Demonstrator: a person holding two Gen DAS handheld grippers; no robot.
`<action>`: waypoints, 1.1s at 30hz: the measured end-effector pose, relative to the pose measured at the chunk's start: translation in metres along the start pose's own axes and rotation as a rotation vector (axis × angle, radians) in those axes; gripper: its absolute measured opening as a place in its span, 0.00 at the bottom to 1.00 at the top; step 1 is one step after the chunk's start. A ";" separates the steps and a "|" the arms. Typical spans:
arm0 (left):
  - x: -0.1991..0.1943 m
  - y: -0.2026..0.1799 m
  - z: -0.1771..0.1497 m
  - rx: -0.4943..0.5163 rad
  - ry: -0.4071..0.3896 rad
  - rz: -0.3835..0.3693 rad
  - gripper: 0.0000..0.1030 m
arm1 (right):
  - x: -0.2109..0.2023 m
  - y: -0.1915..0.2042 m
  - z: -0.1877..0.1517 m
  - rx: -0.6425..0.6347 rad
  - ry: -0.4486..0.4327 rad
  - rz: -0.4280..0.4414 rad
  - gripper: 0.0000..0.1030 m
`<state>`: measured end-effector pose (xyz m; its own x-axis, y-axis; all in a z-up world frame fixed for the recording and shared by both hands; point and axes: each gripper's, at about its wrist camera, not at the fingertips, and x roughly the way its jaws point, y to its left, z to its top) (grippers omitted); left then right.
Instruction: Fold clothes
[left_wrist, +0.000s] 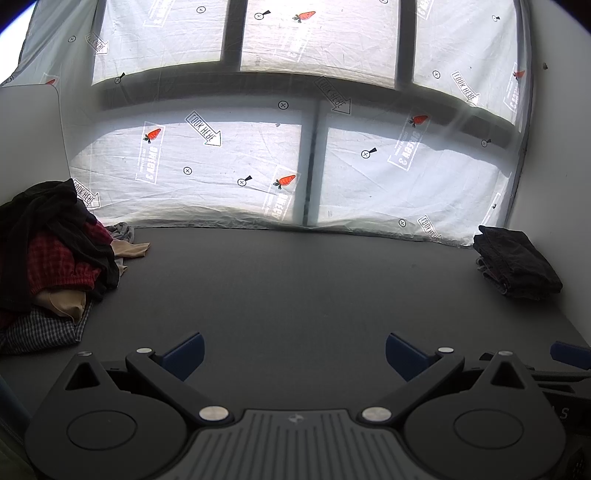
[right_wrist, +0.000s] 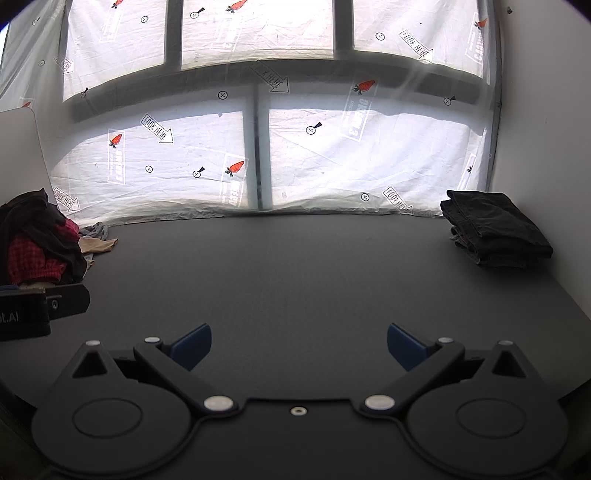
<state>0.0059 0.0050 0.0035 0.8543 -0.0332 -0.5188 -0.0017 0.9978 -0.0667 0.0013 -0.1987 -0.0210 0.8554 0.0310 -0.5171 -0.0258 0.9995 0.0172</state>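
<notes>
A pile of unfolded clothes (left_wrist: 51, 251), black, red checked, beige and blue checked, lies at the table's left edge; it also shows in the right wrist view (right_wrist: 40, 240). A folded stack of dark garments (left_wrist: 517, 262) sits at the far right corner, also seen in the right wrist view (right_wrist: 495, 229). My left gripper (left_wrist: 293, 354) is open and empty low over the dark table (left_wrist: 295, 288). My right gripper (right_wrist: 299, 347) is open and empty beside it. Each gripper's body shows at the other view's edge, the right one (left_wrist: 569, 356) and the left one (right_wrist: 37, 310).
A white printed plastic sheet (left_wrist: 258, 155) hangs over a dark-framed window behind the table. A white wall (right_wrist: 546, 129) rises at the right. A white panel (left_wrist: 29, 133) stands behind the clothes pile at the left.
</notes>
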 end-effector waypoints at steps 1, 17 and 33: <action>0.000 0.000 0.000 0.001 0.001 0.000 1.00 | 0.000 0.000 -0.002 -0.002 -0.002 0.000 1.00; 0.002 -0.005 -0.003 0.006 0.002 -0.002 1.00 | 0.001 0.003 0.000 -0.010 0.004 0.003 1.00; 0.015 -0.005 -0.001 0.009 0.027 -0.001 1.00 | 0.010 0.005 0.001 0.001 0.016 0.003 1.00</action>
<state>0.0178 -0.0001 -0.0049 0.8401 -0.0354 -0.5412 0.0035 0.9982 -0.0598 0.0100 -0.1939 -0.0254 0.8471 0.0342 -0.5303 -0.0278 0.9994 0.0200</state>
